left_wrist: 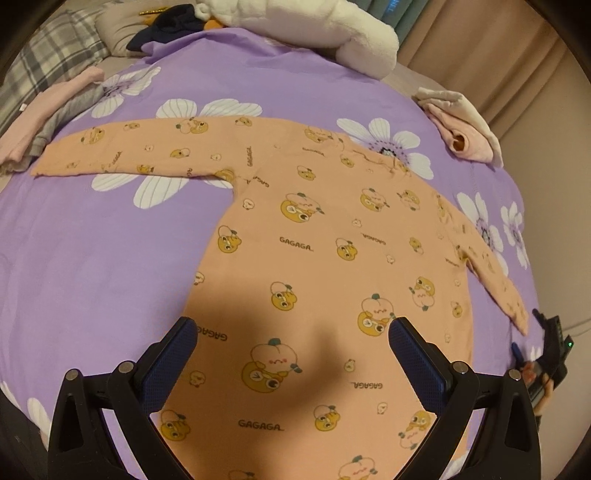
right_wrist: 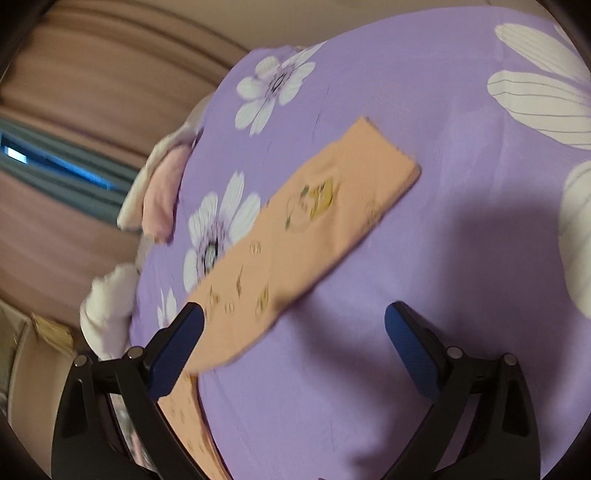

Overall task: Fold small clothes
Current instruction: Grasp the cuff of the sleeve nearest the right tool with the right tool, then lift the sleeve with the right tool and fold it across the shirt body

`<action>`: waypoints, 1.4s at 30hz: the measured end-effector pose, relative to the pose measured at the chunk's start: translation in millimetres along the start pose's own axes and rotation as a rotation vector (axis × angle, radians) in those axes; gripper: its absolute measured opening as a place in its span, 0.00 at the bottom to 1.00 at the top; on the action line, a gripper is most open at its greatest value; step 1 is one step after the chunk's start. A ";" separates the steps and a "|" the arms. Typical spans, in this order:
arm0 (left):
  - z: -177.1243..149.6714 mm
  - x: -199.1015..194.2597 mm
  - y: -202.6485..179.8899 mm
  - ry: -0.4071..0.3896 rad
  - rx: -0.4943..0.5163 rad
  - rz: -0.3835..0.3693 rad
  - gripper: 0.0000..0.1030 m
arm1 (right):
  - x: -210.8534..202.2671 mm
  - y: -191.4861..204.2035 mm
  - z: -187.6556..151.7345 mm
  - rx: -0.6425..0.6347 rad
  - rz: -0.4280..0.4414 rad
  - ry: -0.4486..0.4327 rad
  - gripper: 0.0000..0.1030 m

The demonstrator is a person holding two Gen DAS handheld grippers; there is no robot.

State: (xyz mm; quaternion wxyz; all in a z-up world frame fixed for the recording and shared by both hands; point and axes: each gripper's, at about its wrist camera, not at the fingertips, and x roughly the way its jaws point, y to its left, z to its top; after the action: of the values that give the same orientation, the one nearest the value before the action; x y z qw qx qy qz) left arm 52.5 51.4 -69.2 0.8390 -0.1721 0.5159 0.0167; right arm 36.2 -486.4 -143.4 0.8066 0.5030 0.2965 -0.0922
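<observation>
An orange long-sleeved shirt [left_wrist: 314, 258] printed with cartoon animals lies flat on the purple flowered bedspread [left_wrist: 92, 251], both sleeves spread out. My left gripper [left_wrist: 291, 328] hovers open above the shirt's lower body, nothing between its fingers. The right wrist view, which is blurred, shows one orange sleeve [right_wrist: 303, 229] lying diagonally on the bedspread [right_wrist: 424, 258]. My right gripper [right_wrist: 293, 315] is open over the bedspread beside that sleeve, its left finger [right_wrist: 177, 343] overlapping the sleeve. The right gripper [left_wrist: 550, 354] also shows at the right edge of the left wrist view, near the sleeve's cuff.
Folded pink and grey clothes [left_wrist: 40, 122] lie at the bed's left edge. A pink and cream bundle [left_wrist: 465, 129] sits at the far right corner. A white plush blanket [left_wrist: 325, 29] and dark garment [left_wrist: 166, 26] lie at the head. Curtains [right_wrist: 92, 92] hang beyond the bed.
</observation>
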 end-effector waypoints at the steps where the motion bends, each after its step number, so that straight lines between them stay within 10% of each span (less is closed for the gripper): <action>1: -0.5 0.6 -0.6 0.003 0.002 0.000 0.99 | 0.3 -1.6 2.4 0.014 0.009 -0.012 0.96; 15: 3.0 10.6 -2.3 0.029 0.016 0.022 0.99 | 32.9 3.6 41.8 0.090 -0.002 -0.108 0.73; 24: 5.6 13.8 -9.6 0.034 0.036 0.038 0.99 | 50.0 -16.3 54.1 0.161 -0.037 -0.095 0.05; 42: 6.4 12.4 -4.7 0.037 0.010 0.004 0.99 | 28.2 49.8 55.0 -0.061 0.026 -0.051 0.05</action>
State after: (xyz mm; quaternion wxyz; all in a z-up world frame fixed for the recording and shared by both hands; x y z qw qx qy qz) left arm 64.8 47.1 -76.1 0.8301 -0.1669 0.5318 0.0124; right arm 102.4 -506.0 -104.3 0.8299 0.4797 0.2718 -0.0852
